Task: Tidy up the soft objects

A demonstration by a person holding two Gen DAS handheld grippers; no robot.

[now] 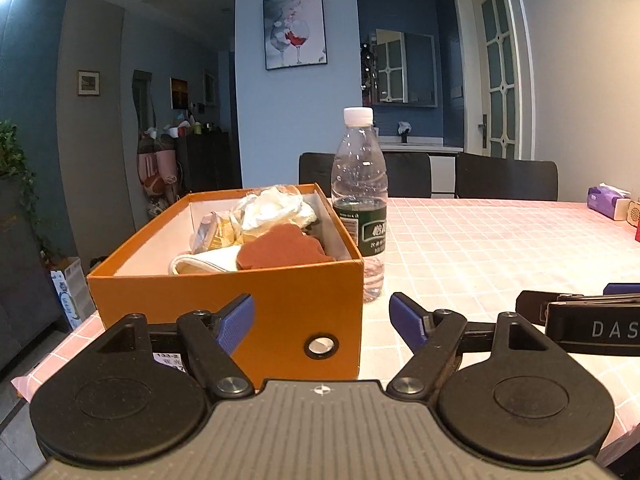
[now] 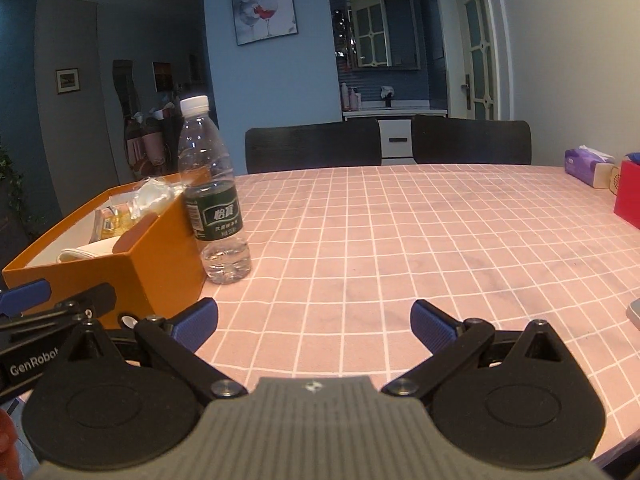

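Note:
An orange cardboard box (image 1: 224, 304) stands at the table's left end; it also shows in the right wrist view (image 2: 156, 256). Inside lie a reddish-brown soft piece (image 1: 280, 250), a white cloth item (image 1: 204, 262), crinkled pale wrapping (image 1: 272, 204) and a yellowish packet (image 1: 218, 236). My left gripper (image 1: 322, 320) is open and empty, just in front of the box's near wall. My right gripper (image 2: 314, 322) is open and empty over the bare pink tablecloth, to the right of the box. The left gripper's body shows at the left of the right wrist view (image 2: 48, 320).
A clear water bottle (image 1: 359, 200) with a green label stands against the box's right side, also in the right wrist view (image 2: 212, 196). A purple tissue pack (image 2: 586, 166) and a red box (image 2: 628, 196) sit at the far right. Black chairs (image 2: 312, 144) line the far edge.

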